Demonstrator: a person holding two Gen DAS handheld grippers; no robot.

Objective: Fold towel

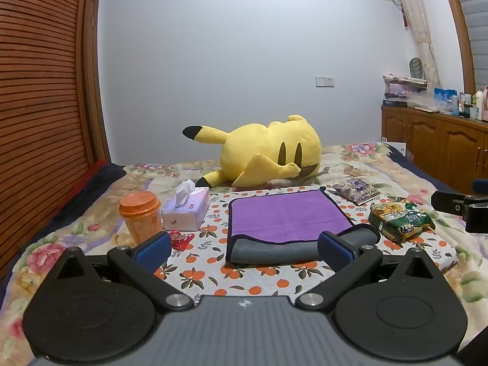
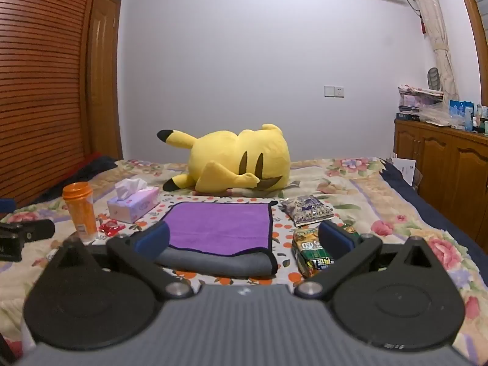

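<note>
A towel (image 1: 283, 216), purple on top and grey underneath with a dark border, lies flat on an orange-patterned cloth (image 1: 213, 262) on the bed. Its near edge is folded over, showing the grey side (image 1: 274, 251). My left gripper (image 1: 244, 248) is open and empty, just short of the towel's near edge. My right gripper (image 2: 244, 239) is open and empty too, near the towel (image 2: 219, 225), with its left finger by the near left corner. Each gripper shows at the edge of the other's view.
A yellow plush toy (image 1: 268, 152) lies behind the towel. An orange bottle (image 1: 141, 216), a tissue box (image 1: 186, 210) and a red wrapper (image 1: 180, 239) stand left of it. A green snack pack (image 1: 399, 218) and a purple packet (image 1: 355, 190) lie right. Wooden cabinets (image 1: 436, 149) stand far right.
</note>
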